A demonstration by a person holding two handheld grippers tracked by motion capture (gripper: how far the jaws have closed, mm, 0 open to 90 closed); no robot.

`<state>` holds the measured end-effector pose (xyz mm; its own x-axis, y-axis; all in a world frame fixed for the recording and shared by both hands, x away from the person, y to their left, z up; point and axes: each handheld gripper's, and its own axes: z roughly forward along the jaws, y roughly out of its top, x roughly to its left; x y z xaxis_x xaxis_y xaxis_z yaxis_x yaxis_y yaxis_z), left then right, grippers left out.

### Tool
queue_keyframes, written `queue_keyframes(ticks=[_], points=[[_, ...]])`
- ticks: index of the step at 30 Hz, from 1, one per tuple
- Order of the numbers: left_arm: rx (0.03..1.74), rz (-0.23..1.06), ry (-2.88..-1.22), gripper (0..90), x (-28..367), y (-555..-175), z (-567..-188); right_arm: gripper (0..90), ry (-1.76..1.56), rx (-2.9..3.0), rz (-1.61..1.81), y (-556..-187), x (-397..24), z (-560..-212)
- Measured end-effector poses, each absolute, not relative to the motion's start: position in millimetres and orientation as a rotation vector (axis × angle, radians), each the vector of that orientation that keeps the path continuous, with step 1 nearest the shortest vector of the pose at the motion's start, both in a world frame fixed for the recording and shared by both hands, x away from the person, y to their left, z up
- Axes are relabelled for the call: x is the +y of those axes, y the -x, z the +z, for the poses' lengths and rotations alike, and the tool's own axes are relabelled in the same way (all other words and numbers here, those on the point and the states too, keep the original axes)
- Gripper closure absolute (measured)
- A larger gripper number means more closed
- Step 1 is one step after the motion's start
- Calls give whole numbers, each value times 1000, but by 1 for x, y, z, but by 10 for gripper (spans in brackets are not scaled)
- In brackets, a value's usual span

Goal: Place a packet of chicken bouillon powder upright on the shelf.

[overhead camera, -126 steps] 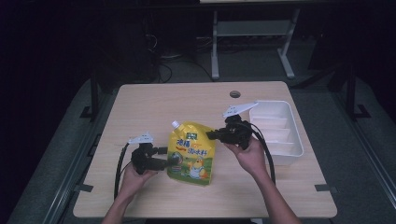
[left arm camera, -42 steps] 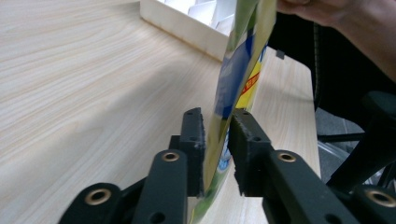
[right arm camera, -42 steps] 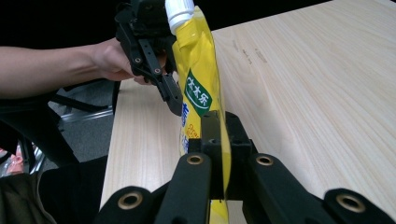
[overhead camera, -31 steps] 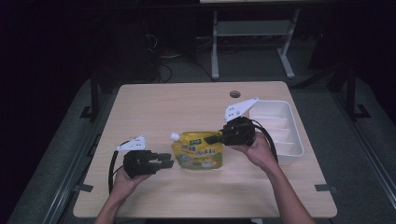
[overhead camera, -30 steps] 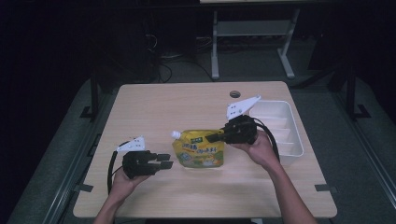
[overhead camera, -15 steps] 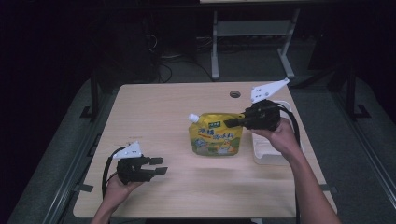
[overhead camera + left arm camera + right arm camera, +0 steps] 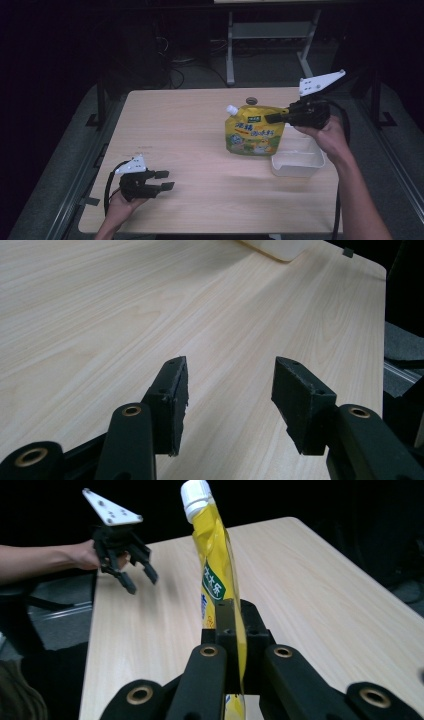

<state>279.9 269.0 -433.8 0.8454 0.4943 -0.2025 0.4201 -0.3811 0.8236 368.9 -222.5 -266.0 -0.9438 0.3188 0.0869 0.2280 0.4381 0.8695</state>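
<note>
A yellow spouted pouch (image 7: 251, 130) with a white cap hangs upright above the table's right half. My right gripper (image 7: 272, 118) is shut on its right edge and holds it in the air beside the white tray (image 7: 298, 166). In the right gripper view the pouch (image 7: 216, 570) rises edge-on between the closed jaws of that gripper (image 7: 235, 630). My left gripper (image 7: 164, 180) rests open near the front left of the table with nothing between its fingers; in its own view, the left gripper (image 7: 229, 390) has bare wood between its jaws.
The wooden table (image 7: 180, 130) has free room across its middle and left. A small round hole (image 7: 251, 100) sits near the far edge. Dark floor and a metal frame (image 7: 270, 35) lie beyond. The left gripper (image 7: 137, 580) appears far off in the right gripper view.
My right gripper has lifted the pouch up and to the right, toward the tray. My left gripper let go of the pouch earlier and has drawn back to the front left, open.
</note>
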Motion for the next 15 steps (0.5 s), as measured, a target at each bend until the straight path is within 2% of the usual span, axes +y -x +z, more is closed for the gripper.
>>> queue_keyframes(ticks=[15], points=[[670, 80, -2028, 459, 269, -281, -438, 897, -592, 2548, 1503, -364, -268, -265]])
